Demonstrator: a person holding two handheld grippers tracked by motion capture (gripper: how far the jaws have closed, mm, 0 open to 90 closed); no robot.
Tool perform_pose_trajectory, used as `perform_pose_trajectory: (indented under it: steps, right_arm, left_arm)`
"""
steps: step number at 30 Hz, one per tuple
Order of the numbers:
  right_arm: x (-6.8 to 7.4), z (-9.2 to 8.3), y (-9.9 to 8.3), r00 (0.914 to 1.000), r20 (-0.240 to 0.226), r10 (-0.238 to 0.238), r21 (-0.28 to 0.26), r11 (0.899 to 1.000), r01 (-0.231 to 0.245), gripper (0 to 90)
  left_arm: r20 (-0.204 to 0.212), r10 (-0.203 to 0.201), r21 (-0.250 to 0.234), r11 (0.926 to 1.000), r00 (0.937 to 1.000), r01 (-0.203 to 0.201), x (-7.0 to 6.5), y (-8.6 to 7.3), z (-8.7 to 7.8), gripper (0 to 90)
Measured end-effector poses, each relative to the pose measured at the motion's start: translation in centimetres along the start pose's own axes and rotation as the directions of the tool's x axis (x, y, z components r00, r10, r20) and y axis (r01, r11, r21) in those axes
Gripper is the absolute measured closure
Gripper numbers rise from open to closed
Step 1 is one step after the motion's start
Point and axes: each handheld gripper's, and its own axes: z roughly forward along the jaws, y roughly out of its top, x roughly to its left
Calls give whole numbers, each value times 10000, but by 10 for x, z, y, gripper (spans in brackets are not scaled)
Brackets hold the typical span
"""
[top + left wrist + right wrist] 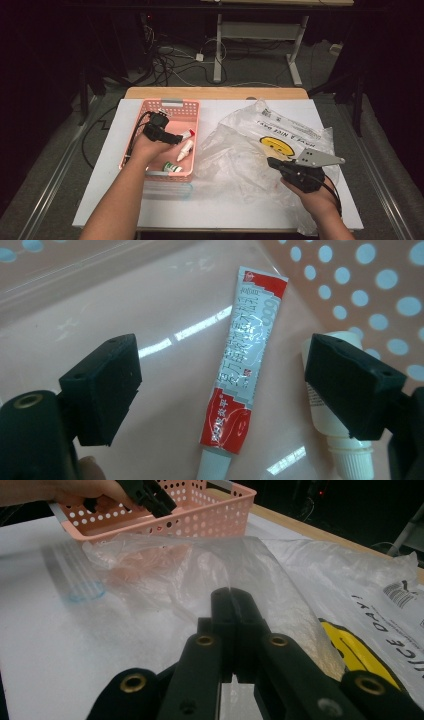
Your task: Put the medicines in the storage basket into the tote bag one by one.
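a: so, left hand-held gripper (222,390): where is it, and in what state?

b: inside the pink basket (150,107), pointing down at the floor of it. jaws released and wide apart, nothing pressed. the red and silver tube (245,365) lies flat between them, touching neither pad, cap end toward the camera.

a: anything beside the tube?

b: a small white bottle (345,450) just next to it, partly hidden behind one jaw of the left hand-held gripper. in the high view a green and white item (173,167) lies nearer the front wall of the basket; label too small to read.

a: right hand-held gripper (232,597)?

b: clenched, pads together on a fold of the clear plastic bag (280,580). the film rises up to the jaw tips, so that edge is lifted off the desk (210,200).

a: describe the bag.

b: large, crumpled, spread over the right half of the desk, with a yellow smiley print (275,145) and black lettering. its left edge reaches close to the basket.

a: anything else on the desk?

b: a clear, faintly blue-rimmed item (167,190) just in front of the basket; cannot tell what it is.

a: the two hands?

b: well apart, left over the basket, right at the near right of the bag.
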Motion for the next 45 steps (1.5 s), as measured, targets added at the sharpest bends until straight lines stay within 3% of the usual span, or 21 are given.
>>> perform_pose_trajectory:
  steps: [8, 16, 24, 29, 32, 36, 40, 45]
  right_arm:
    - [-5, -5, 16, 10000, 75, -22, -414, 9991, 26, 900]
    - [-5, -7, 14, 9998, 187, 43, -776, 9970, -29, 900]
    - [-5, -4, 13, 10000, 43, 79, -791, 9968, -76, 900]
    - [-5, -3, 12, 9999, 28, 121, -772, 9969, -118, 900]
    - [-5, -2, 10, 9999, -5, 161, -756, 9970, -161, 900]
    - [-6, -1, 9, 9998, -41, 185, -719, 9972, -187, 900]
    - [-6, 0, 9, 9996, -11, 265, -796, 9965, -265, 900]
    - [-5, -1, 9, 9996, 72, 286, -841, 9961, -279, 900]
  left_arm:
    - [-7, 96, 256, 9996, 10000, -96, 1, -1, 2, 182]
    - [30, 201, 609, 9979, 9998, -202, 1, -1, 7, 205]
    - [99, 401, 1135, 9927, 9991, -410, -1, -2, 14, 262]
    - [9, 843, 1653, 9827, 9964, -832, -5, 0, 20, 323]
    - [29, 811, 1539, 9848, 9967, -805, -7, 1, 21, 347]
    - [227, 1089, 1371, 9843, 9938, -1110, -9, 1, 21, 469]
    - [212, 971, 1262, 9870, 9950, -990, -10, 1, 21, 626]
    - [286, 1044, 1158, 9875, 9941, -1070, -11, 0, 21, 659]
